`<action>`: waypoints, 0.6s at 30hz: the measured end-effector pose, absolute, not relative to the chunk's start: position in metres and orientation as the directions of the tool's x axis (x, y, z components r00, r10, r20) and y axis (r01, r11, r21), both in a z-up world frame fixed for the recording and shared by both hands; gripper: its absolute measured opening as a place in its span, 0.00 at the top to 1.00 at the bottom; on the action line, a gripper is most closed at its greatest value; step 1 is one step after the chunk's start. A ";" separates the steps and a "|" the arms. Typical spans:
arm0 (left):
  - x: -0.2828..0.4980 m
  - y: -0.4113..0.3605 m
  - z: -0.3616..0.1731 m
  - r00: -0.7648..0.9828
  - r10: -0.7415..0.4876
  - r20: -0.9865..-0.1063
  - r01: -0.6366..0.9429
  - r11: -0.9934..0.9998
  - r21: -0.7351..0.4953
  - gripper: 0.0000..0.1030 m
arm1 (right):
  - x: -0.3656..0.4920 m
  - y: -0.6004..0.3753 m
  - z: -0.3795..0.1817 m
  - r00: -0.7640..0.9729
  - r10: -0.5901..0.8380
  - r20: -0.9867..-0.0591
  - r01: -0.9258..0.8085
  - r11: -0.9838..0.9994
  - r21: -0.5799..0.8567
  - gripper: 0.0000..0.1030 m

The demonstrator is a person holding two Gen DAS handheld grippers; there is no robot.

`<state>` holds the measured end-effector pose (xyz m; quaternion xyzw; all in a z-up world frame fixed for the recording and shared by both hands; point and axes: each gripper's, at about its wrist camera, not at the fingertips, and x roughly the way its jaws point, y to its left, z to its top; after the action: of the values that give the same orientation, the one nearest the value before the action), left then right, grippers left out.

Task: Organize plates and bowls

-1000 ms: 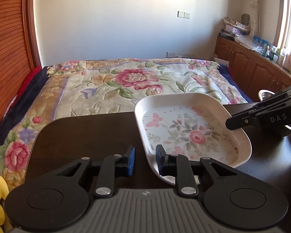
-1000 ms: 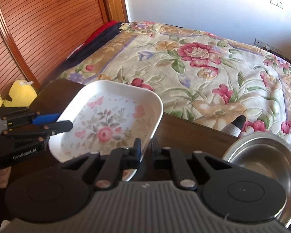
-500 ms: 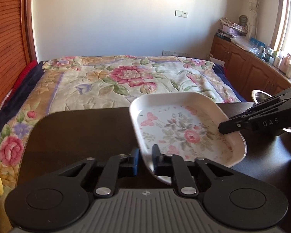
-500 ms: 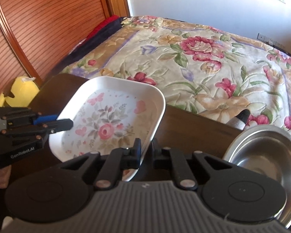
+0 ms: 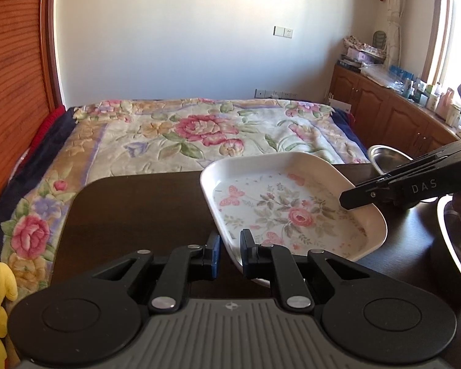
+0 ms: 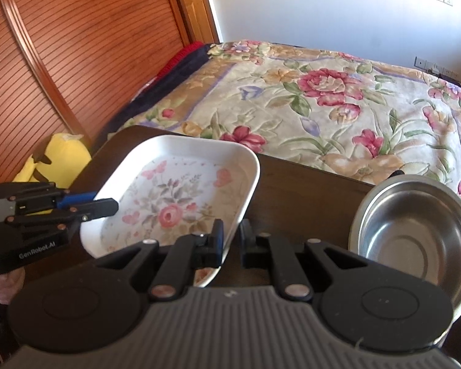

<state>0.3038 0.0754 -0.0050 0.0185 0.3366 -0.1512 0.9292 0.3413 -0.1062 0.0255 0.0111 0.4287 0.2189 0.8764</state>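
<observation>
- The floral plate (image 5: 292,212) sits tilted over the desk (image 5: 144,209), towards its far edge, by the bed (image 5: 199,129).
- The left gripper (image 5: 229,253) is clamped on its near-left rim.
- The right gripper (image 6: 231,243) is clamped on the opposite rim.
- A steel bowl (image 6: 411,224) rests at the desk's right end.

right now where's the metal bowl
In the right wrist view the metal bowl sits on the dark table, right of the floral plate, near the edge facing the bed.
</observation>
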 end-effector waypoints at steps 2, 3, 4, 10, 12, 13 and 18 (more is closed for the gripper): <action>0.296 0.075 0.000 0.735 -0.269 -0.623 0.296 0.953 -0.062 0.85 | 0.334 -0.108 0.029 0.542 0.400 -0.740 -0.375 0.902 0.213 0.88; 0.292 0.074 0.002 0.738 -0.270 -0.618 0.299 0.953 -0.059 0.85 | 0.331 -0.109 0.031 0.544 0.404 -0.735 -0.375 0.901 0.217 0.88; 0.288 0.074 0.005 0.742 -0.272 -0.613 0.301 0.952 -0.058 0.85 | 0.328 -0.111 0.033 0.548 0.406 -0.732 -0.376 0.901 0.218 0.88; 0.261 0.063 0.023 0.771 -0.270 -0.577 0.319 0.948 -0.017 0.84 | 0.304 -0.118 0.048 0.583 0.407 -0.704 -0.378 0.902 0.209 0.88; 0.250 0.060 0.030 0.778 -0.275 -0.565 0.325 0.946 -0.012 0.83 | 0.296 -0.121 0.052 0.592 0.405 -0.697 -0.378 0.903 0.205 0.88; 0.246 0.059 0.032 0.781 -0.277 -0.559 0.327 0.945 -0.012 0.83 | 0.292 -0.123 0.054 0.596 0.405 -0.693 -0.378 0.903 0.203 0.88; 0.221 0.053 0.042 0.797 -0.273 -0.538 0.328 0.945 0.007 0.83 | 0.272 -0.132 0.059 0.608 0.421 -0.673 -0.390 0.897 0.209 0.88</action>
<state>0.2213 0.0528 0.0415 0.0501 0.2759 -0.1587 0.9467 0.2716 -0.1317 0.0589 0.0207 0.3805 0.2263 0.8964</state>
